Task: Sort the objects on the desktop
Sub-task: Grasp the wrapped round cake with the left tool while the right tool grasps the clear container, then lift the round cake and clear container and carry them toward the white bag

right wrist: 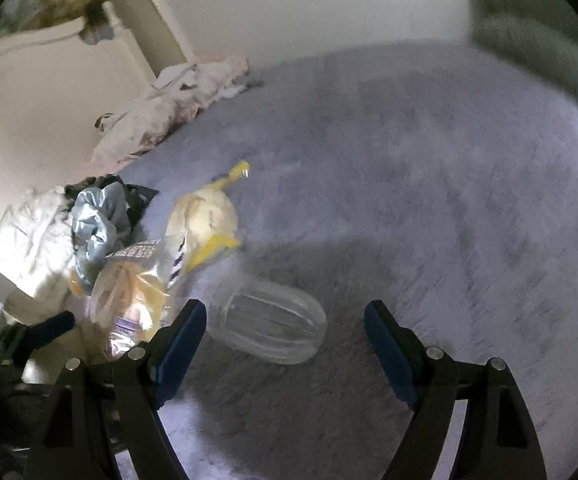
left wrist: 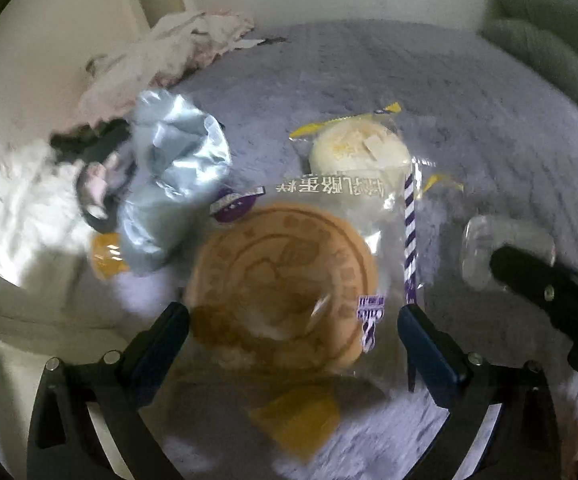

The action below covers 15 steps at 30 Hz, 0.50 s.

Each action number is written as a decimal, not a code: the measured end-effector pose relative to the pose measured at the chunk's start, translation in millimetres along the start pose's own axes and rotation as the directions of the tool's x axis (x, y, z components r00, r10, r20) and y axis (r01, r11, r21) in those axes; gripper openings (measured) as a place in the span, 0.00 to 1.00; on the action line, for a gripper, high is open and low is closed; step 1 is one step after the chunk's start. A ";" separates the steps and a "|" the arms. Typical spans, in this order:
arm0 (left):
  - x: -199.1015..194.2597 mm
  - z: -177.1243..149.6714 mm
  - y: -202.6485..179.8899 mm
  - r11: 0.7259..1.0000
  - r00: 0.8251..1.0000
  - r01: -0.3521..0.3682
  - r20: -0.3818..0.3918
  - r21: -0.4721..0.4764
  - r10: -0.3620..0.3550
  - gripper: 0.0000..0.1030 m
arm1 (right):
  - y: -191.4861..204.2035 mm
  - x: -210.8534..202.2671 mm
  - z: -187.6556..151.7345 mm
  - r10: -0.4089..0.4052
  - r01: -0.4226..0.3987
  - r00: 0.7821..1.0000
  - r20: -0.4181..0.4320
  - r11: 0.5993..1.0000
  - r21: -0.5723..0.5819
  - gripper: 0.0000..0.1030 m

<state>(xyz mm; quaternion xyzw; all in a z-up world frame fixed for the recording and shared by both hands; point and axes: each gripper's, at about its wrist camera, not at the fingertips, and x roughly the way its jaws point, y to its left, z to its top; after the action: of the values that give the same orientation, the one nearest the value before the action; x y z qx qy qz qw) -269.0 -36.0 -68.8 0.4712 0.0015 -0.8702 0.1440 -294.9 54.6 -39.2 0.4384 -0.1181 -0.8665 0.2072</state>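
On the grey-lilac plush bed cover, a round brown cake in clear wrapping lies between the wide-open left tongs, untouched. The right tongs, released, frame a clear ribbed plastic jar. Pick-up stage, probably; each needs lowering and closing.

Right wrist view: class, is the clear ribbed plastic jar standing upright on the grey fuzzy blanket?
No. The clear ribbed plastic jar lies on its side on the grey fuzzy blanket, its ribs running lengthwise.

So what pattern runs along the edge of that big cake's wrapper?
Purple and white diagonal stripes, down the wrapper's right side; clearest in the left wrist view.
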 end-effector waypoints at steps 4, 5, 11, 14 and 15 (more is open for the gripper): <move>-2.9 -2.7 3.1 1.000 1.000 0.009 0.020 -0.024 -0.009 0.82 | -6.5 -3.0 1.4 0.077 -0.075 0.997 -0.023 0.995 0.069 0.51; -7.8 -4.9 5.7 1.000 0.999 0.014 0.033 -0.026 -0.013 0.80 | -5.7 -8.3 3.7 0.070 -0.069 0.997 -0.016 0.995 0.067 0.41; -38.4 -14.2 10.1 0.993 0.993 0.109 0.056 -0.035 -0.107 0.74 | -6.8 -48.6 12.1 0.139 -0.146 0.988 0.060 0.983 0.114 0.35; -65.2 -14.2 1.4 0.988 0.984 0.152 0.094 -0.031 -0.148 0.73 | -6.5 -68.6 11.5 0.155 -0.165 0.984 0.085 0.979 0.122 0.33; -73.2 -14.4 0.1 0.987 0.982 0.160 0.105 -0.024 -0.157 0.73 | -7.3 -76.5 11.0 0.161 -0.173 0.982 0.096 0.977 0.128 0.30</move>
<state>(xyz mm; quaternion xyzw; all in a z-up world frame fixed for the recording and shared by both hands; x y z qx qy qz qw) -219.5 -15.8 -16.7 0.4217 0.0459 -0.9019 0.0817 -265.1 96.7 18.8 0.4026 -0.2222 -0.8539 0.2439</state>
